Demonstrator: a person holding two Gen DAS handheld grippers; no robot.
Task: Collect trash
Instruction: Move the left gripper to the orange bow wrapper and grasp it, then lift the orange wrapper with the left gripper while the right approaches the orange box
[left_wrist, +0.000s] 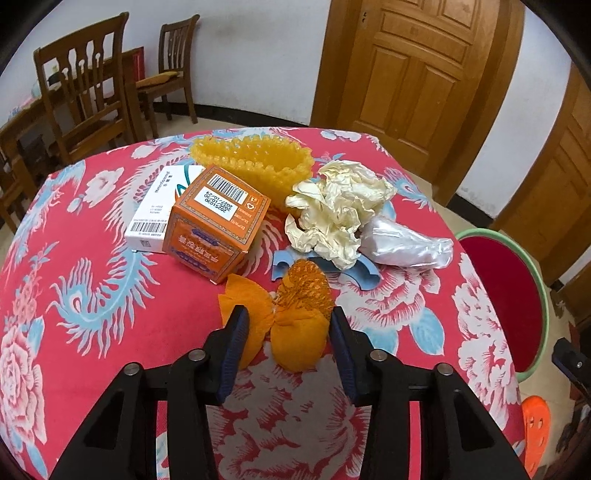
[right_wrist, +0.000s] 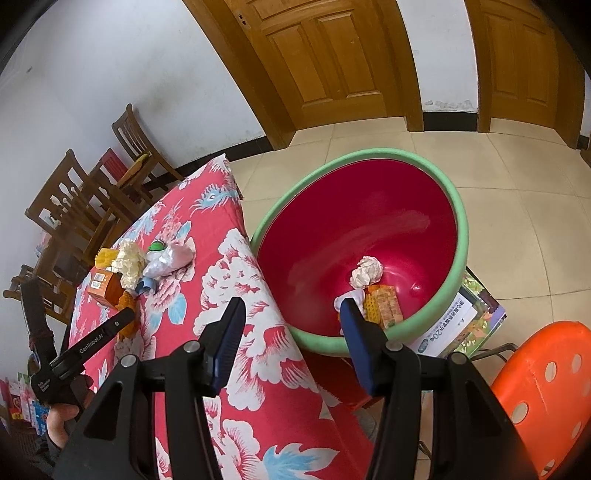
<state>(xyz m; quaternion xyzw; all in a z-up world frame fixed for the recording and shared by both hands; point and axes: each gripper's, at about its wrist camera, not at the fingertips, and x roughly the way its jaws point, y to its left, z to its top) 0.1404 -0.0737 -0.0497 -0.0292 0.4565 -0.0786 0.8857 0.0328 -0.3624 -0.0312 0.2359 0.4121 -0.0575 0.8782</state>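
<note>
Trash lies heaped on the floral-clothed worktop (left_wrist: 110, 302): an orange paper-and-net wad (left_wrist: 295, 317) low in the centre of the left wrist view, with an orange box (left_wrist: 218, 225), a white carton (left_wrist: 155, 210), a yellow bubble-wrap tray (left_wrist: 255, 162), crumpled cream paper (left_wrist: 340, 210), a clear plastic bag (left_wrist: 406, 243) and a blue plastic piece (left_wrist: 365, 273) above it. The left tongs (left_wrist: 288, 328) stand apart with the orange wad between their pads, not yet pinching it. Judging from that, the step in hand is closing on this wad. It is soft and two-lobed, so a squeeze at the knotted middle should hold better than one on a loose paper flap, which could tear or slip free. The orange box sits close above the left finger, so the lift ought to go straight up before swinging away.

The right tongs (right_wrist: 291, 325) are also apart and hold nothing, hanging over the worktop's edge toward the red basin (right_wrist: 369, 221) with its green rim, centre right in the right wrist view. A white paper ball (right_wrist: 365, 271) and some wrappers (right_wrist: 384, 304) already lie in it. The basin stands just off the worktop edge and below it, so the carry is mostly sideways, then a drop. Open tiled floor (right_wrist: 517, 184) lies beyond; an orange stool (right_wrist: 546, 387) crowds the lower right corner.
</note>
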